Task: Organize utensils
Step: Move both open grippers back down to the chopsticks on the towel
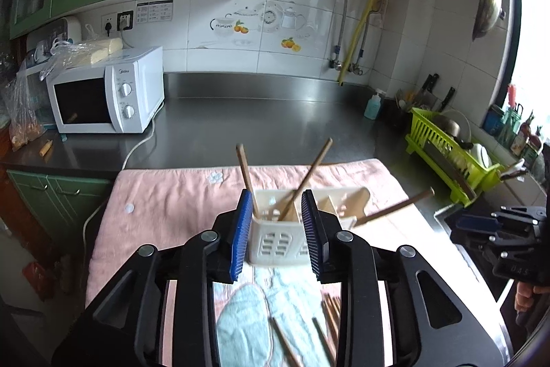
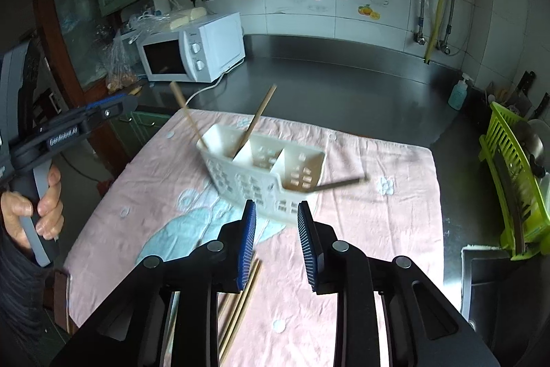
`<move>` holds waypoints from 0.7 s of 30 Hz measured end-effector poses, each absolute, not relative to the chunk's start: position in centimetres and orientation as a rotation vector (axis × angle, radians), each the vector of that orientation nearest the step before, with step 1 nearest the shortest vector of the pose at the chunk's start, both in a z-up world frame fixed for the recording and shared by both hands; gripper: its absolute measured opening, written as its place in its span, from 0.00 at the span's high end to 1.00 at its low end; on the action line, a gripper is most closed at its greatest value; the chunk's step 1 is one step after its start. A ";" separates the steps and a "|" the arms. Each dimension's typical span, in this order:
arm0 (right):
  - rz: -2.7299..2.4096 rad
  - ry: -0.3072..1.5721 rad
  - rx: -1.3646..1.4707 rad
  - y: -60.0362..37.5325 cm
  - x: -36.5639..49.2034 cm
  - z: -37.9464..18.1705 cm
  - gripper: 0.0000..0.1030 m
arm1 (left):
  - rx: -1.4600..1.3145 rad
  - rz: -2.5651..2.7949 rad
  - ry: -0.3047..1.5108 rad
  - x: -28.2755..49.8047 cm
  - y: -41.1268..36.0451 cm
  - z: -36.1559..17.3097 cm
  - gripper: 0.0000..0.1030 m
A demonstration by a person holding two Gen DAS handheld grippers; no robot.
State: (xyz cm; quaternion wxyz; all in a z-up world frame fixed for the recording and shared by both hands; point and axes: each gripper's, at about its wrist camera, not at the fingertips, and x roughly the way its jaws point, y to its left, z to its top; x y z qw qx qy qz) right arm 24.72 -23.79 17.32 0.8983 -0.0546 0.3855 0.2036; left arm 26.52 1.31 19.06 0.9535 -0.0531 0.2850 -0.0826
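On the counter's pink towel (image 2: 361, 229), both tools (image 1: 276, 229) (image 2: 276, 239) hang released, chopsticks (image 2: 240, 298) still loose; next grip one for the holder (image 2: 268, 174)

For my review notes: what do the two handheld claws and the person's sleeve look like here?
Both claws, left claw and right claw, have black angular frames with silver round pivot bolts and ribbed blue pads. Seen from the right wrist, the left one has a grey handle with white lettering on its side. The sleeve is dark.
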 end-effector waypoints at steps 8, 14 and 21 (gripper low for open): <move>0.450 0.862 -0.040 -23.8 17.7 9.1 0.76 | -0.085 -0.173 0.636 19.9 0.2 14.2 0.67; 0.419 0.912 -0.039 -22.9 13.7 3.4 0.76 | -0.092 -0.157 0.677 16.1 0.1 9.8 0.67; 0.408 0.986 0.012 -22.2 10.9 -1.9 0.78 | -0.108 -0.121 0.736 13.4 0.5 5.3 0.67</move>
